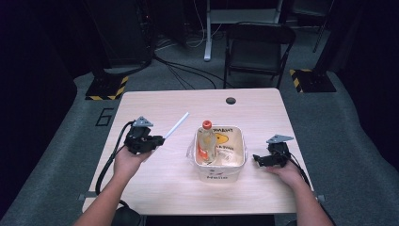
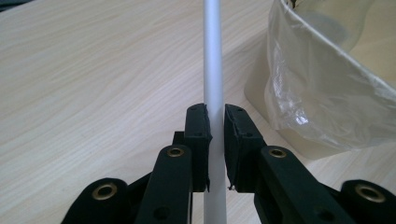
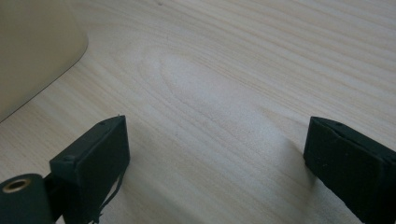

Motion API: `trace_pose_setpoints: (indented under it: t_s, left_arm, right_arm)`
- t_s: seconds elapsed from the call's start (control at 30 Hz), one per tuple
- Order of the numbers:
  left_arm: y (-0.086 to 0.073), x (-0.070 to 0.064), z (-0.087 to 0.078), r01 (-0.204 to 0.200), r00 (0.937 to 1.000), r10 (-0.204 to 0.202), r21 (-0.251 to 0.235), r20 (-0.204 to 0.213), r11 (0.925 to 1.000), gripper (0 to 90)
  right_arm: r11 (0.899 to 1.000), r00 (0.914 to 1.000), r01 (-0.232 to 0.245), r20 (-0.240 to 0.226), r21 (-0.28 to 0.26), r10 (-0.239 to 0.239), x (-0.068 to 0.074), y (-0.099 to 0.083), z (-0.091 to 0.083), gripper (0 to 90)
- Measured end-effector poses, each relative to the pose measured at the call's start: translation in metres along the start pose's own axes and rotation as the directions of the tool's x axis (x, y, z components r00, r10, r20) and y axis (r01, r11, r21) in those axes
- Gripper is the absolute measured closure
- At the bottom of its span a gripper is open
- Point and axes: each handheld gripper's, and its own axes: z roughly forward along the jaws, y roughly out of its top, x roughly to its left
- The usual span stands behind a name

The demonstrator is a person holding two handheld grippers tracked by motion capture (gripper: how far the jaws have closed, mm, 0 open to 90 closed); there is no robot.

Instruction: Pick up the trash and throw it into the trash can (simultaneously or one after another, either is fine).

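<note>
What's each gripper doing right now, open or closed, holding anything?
Left gripper: closed on the thin white plastic tube.
Right gripper: open, holding nothing, over the light wooden table.

The lined tub (image 1: 220, 165) stands mid-surface (image 1: 160, 188) between the two grippers, its bottle (image 1: 206, 143) rising above the rim. Bare wood lies open in front of the right gripper (image 3: 215, 154). The tube (image 1: 176, 125) slants just left of the tub.
</note>
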Motion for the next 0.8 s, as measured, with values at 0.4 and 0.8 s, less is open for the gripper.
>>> trace_pose_setpoints:
  t_s: [0.4,0.8]
  left_arm:
    - [0.012,-0.007,-0.016,-0.035,0.9993,0.035,-0.023,0.016,0.9991,80.1]
    - [0.021,-0.020,-0.027,-0.072,0.9962,0.073,-0.023,0.047,0.9971,80.1]
  right_arm:
    - [1.000,1.0000,0.000,0.000,0.000,0.000,0.000,0.000,0.000,6.2]
    - [1.000,1.0000,0.000,0.000,0.000,0.000,0.000,0.000,0.000,6.2]
